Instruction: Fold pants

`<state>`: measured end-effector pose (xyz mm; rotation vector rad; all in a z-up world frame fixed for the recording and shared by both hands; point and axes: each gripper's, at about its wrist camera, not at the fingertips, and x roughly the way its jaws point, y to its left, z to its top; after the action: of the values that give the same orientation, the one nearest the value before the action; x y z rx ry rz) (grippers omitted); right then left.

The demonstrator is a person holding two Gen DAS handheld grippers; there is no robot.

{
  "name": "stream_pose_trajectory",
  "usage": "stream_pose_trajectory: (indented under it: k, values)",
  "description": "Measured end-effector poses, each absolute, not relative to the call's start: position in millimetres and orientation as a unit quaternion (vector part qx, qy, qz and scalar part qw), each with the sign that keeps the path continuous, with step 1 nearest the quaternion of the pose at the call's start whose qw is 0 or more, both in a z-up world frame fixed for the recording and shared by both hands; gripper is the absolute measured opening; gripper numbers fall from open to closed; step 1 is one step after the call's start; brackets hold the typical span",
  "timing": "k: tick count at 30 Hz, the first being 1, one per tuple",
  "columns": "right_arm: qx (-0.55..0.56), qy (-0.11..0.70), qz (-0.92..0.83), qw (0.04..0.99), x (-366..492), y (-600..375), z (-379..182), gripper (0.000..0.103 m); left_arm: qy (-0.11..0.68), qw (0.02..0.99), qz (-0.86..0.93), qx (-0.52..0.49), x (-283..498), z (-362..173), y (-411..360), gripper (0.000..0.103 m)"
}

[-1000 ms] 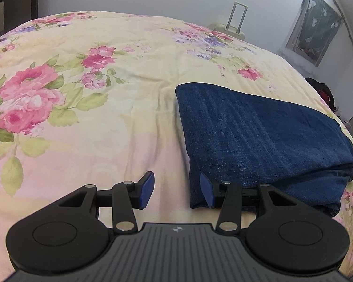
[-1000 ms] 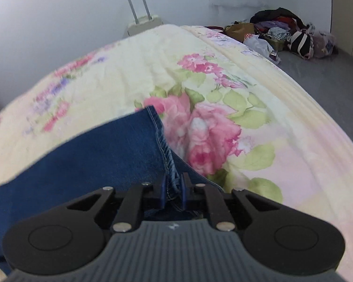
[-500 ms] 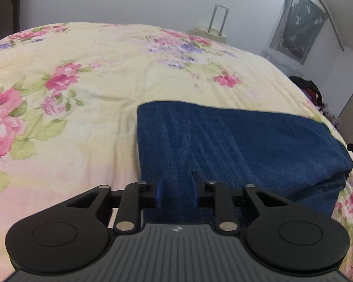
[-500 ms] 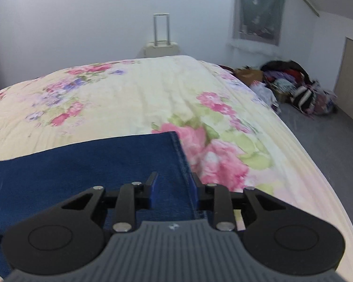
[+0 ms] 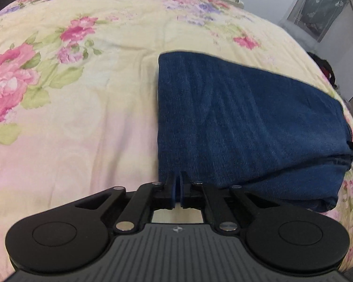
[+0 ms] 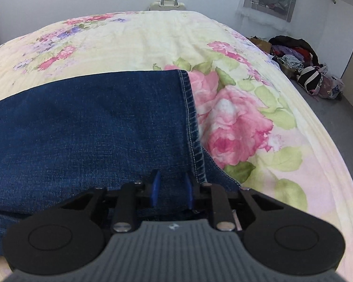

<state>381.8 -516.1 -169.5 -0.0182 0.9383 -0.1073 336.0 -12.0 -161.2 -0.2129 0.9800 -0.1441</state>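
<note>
Dark blue denim pants (image 5: pixel 242 122) lie folded in layers on a floral bedspread (image 5: pixel 70 108). My left gripper (image 5: pixel 177 188) is shut at the near left corner of the folded pants; whether it pinches cloth is unclear. In the right wrist view the pants (image 6: pixel 87 127) fill the left half, with a stitched hem (image 6: pixel 190 127) running toward me. My right gripper (image 6: pixel 170 190) is partly open, its blue pads apart over the denim just left of the hem.
The bed's right edge (image 6: pixel 329 155) drops to a grey floor with piles of clothes and bags (image 6: pixel 301 65). A suitcase (image 6: pixel 168 2) stands behind the bed against the white wall. A dark hanging cloth (image 5: pixel 317 7) is on the wall.
My left gripper went from open beside the pants to shut at their near left corner. My right gripper, shut on the hem a second ago, opened and now hovers over the denim.
</note>
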Motion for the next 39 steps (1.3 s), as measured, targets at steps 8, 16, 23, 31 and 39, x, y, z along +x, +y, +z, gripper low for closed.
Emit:
stream_pose_trajectory:
  k: [8,16,23,31,39]
  values:
    - [-0.006,0.407,-0.036,0.913,379,-516,-119,0.017,0.392,0.913,-0.079,-0.078,415,-123,-15,0.007]
    - [0.059,0.397,-0.046,0.915,446,-534,-128,0.017,0.398,0.910,-0.084,-0.076,480,-163,-37,0.008]
    - [0.114,0.448,-0.068,0.884,464,-563,-196,0.023,0.429,0.898,-0.060,-0.078,497,-196,-34,0.006]
    - [0.190,0.416,-0.077,0.886,423,-596,-159,0.035,0.387,0.916,-0.081,-0.062,463,-147,-67,0.008]
    - [0.420,0.396,-0.034,0.816,328,-630,-164,0.070,0.386,0.909,-0.153,-0.029,425,-135,-137,0.008]
